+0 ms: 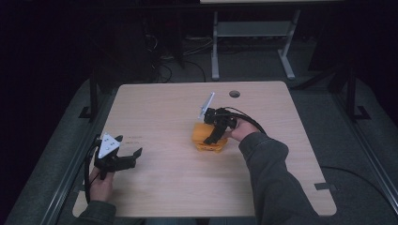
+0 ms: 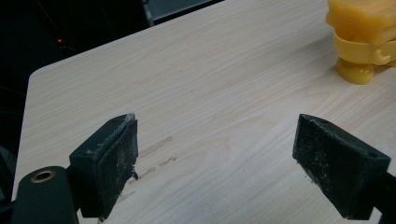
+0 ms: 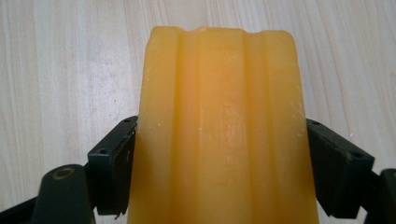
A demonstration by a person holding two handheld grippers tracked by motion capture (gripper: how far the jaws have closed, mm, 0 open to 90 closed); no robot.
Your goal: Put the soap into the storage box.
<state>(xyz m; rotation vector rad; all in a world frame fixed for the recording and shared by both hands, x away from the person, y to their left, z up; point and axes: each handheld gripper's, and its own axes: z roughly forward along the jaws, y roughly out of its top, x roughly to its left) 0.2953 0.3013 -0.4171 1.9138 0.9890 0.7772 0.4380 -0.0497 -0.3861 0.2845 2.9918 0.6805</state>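
A ridged yellow block (image 3: pixel 219 84) stands between the jaws of my right gripper (image 3: pixel 222 135), whose pads press on both its sides. In the high view this block (image 1: pixel 199 133) sits mid-table on the wooden tabletop (image 1: pixel 187 187), with the right gripper (image 1: pixel 212 136) reaching onto it from the right. The left gripper view shows the block (image 2: pixel 362 18) resting on a yellow base piece (image 2: pixel 357 53) with a round foot. My left gripper (image 1: pixel 129 146) hovers near the table's left edge, well apart from the block. Its jaws (image 2: pixel 217 140) are spread wide with nothing between them.
A round cable hole (image 1: pixel 234 93) sits near the table's far edge. Behind the table stand the grey legs of another desk (image 1: pixel 216 51), with cables on the dark floor. Faint marks (image 2: pixel 156 147) show on the wood near the left gripper.
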